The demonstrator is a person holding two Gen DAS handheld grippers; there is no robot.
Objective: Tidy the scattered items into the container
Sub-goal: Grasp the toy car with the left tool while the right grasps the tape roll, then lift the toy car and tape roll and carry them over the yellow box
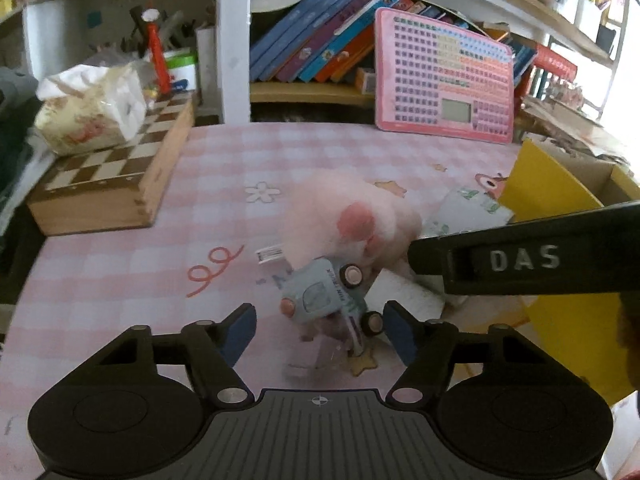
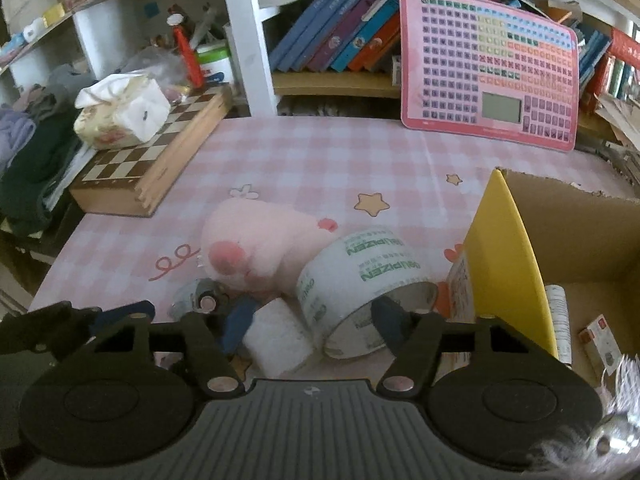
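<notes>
A pale blue toy truck (image 1: 328,296) lies tipped on the pink checked tablecloth, in front of a pink plush toy (image 1: 352,216). My left gripper (image 1: 320,330) is open, its blue pads either side of the truck, not touching. In the right wrist view the plush (image 2: 256,248), a big roll of printed tape (image 2: 360,280) and a white block (image 2: 278,336) lie close together. My right gripper (image 2: 314,322) is open around the block and the tape's near edge. The cardboard box (image 2: 580,240) with a yellow flap stands at right, holding several small items.
A wooden chess box (image 1: 116,176) with a tissue pack (image 1: 88,112) stands at the left. A pink keyboard toy (image 1: 444,76) leans on the bookshelf at the back. The right gripper's body (image 1: 520,258) crosses the left wrist view at right.
</notes>
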